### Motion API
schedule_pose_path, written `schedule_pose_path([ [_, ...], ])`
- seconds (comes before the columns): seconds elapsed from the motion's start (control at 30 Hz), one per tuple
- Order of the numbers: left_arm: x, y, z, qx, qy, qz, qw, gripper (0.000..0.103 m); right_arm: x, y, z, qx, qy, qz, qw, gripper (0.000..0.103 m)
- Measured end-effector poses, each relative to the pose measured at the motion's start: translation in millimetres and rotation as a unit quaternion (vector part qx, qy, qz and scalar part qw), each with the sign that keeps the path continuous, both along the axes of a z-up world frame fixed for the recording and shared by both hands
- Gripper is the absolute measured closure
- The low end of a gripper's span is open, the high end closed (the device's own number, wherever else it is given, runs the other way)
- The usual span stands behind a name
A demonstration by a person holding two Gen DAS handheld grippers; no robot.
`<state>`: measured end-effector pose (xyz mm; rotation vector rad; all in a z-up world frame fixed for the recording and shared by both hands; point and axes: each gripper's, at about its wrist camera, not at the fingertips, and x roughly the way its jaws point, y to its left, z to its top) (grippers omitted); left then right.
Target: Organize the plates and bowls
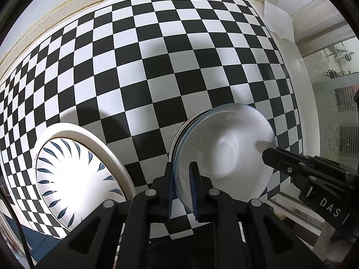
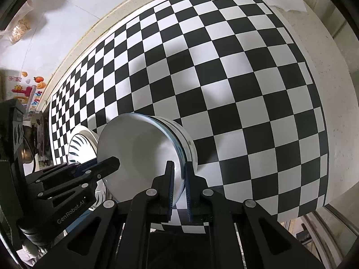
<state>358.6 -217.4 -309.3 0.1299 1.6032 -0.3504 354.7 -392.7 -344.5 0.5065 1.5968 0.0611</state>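
Note:
A white bowl with a blue rim (image 1: 226, 154) sits nested on other white bowls above the checkered cloth (image 1: 157, 67). My left gripper (image 1: 182, 168) is shut on its near rim, one finger inside and one outside. My right gripper (image 2: 179, 167) is shut on the opposite rim of the same bowl (image 2: 139, 152); it also shows in the left wrist view (image 1: 269, 154). The left gripper shows in the right wrist view (image 2: 112, 164). A white plate with blue leaf marks (image 1: 76, 174) lies to the left, also in the right wrist view (image 2: 80, 144).
A white cloth (image 1: 278, 20) lies at the table's far right corner. A wall edge (image 1: 67, 6) runs behind the table. A glass door (image 1: 332, 103) stands to the right. Colourful stickers (image 2: 31, 87) and clutter are at far left.

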Motion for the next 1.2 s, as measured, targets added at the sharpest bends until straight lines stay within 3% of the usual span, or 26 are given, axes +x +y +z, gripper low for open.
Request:
schedule_pose_path([
  [0.47,-1.6,1.6,7.4,0.002,-0.006,0.002,1.0,0.091,-2.4,1.1,1.4,-0.002,0.001,-0.005,1.0,0.092],
  [0.6,-7.9,6.8,28.9,-0.002,-0.031,0.001,0.9995,0.091,-7.3,1.8,13.6,-0.012,-0.011,0.001,1.0,0.092],
  [0.9,-44.1,25.8,100.2,-0.013,-0.117,0.004,0.993,0.088,-36.5,22.0,85.4,-0.061,-0.073,0.04,0.995,0.09],
  [0.93,-48.1,28.1,106.2,-0.014,-0.125,0.004,0.9921,0.085,-40.2,24.7,93.0,-0.067,-0.078,0.045,0.994,0.086],
  [1.0,-57.1,33.3,118.1,-0.019,-0.138,0.005,0.9902,0.082,-50.6,31.4,111.4,-0.084,-0.09,0.055,0.991,0.049],
  [1.07,-64.3,37.6,128.1,-0.025,-0.147,0.006,0.9888,0.082,-60.7,34.8,128.1,-0.088,-0.107,0.056,0.989,0.03],
  [1.2,-79.4,45.1,145.8,-0.028,-0.161,0.005,0.9865,0.082,-80.5,35.2,154.5,-0.095,-0.124,0.046,0.987,0.025],
])
